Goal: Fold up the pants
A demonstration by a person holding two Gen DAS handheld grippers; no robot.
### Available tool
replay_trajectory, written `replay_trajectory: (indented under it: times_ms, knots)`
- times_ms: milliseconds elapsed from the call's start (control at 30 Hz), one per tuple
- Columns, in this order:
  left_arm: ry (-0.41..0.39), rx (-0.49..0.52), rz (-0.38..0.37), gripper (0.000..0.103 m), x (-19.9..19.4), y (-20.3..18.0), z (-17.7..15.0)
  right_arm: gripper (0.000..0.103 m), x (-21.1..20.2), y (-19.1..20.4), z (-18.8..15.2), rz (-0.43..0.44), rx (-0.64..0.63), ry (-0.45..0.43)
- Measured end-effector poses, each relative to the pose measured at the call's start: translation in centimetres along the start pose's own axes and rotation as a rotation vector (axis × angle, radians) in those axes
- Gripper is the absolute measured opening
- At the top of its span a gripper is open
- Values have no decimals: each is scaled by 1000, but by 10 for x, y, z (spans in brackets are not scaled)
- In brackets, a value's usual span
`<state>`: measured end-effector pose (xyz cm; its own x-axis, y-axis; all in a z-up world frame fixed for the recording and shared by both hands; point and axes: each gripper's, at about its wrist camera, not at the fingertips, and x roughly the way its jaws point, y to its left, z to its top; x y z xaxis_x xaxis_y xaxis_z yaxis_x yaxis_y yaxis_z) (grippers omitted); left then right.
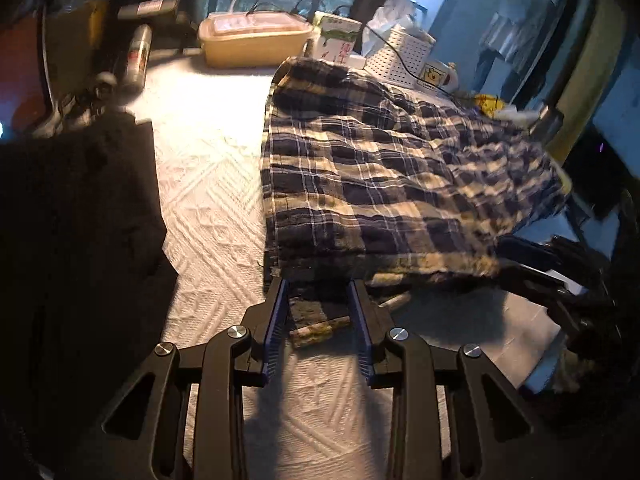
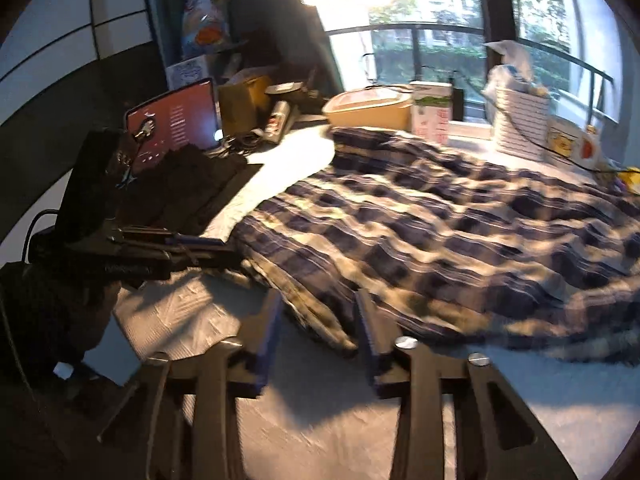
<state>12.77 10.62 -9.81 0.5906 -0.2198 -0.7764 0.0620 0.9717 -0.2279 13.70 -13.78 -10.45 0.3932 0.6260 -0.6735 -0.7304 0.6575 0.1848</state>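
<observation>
Blue and cream plaid pants point(image 1: 380, 160) lie spread on a white textured table cover point(image 1: 208, 200), reaching from the near edge to the back right. My left gripper point(image 1: 317, 286) is at their near left corner, its jaws closed on a thick folded hem that fills the gap. In the right wrist view the pants point(image 2: 440, 220) look blurred. My right gripper point(image 2: 319, 296) stands over their near edge, with folds of fabric between its fingers and a gap beside the left pad. The left gripper point(image 2: 192, 244) shows there side-on at the left.
A black garment point(image 1: 80, 220) lies on the left of the table. Along the back stand a beige tub point(image 1: 256, 40), a carton point(image 1: 336, 36), a white perforated basket point(image 1: 400, 54) and a spray can point(image 1: 138, 54). A lit tablet point(image 2: 172, 120) stands back left.
</observation>
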Motion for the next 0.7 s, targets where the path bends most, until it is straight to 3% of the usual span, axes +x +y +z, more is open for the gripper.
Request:
replay_trajectory:
  times_ms: [33,100,267,367,500,567,633,700]
  knots:
    - [1,32,21,29,0,-3,-2,26,7,0,0,1,2,25]
    - [13,64,59,28,-2,-4,-4,23,28,-3,-8,-15,27,122]
    - [48,51,83,28,-11,7,0,23,17,-11,-13,11,42,124]
    - [3,42,110,28,-21,16,17,23,-2,-22,-12,30,66,86]
    - [-63,56,120,29,-25,17,56,24,-33,-48,6,-58,82,-12]
    - [-73,99,124,29,-16,9,76,32,-42,-68,18,-100,103,-48]
    - [-79,145,121,29,-5,1,94,66,-47,-94,28,-166,131,-72]
    - [-78,183,108,29,11,-7,114,70,-51,-121,34,-222,177,-84]
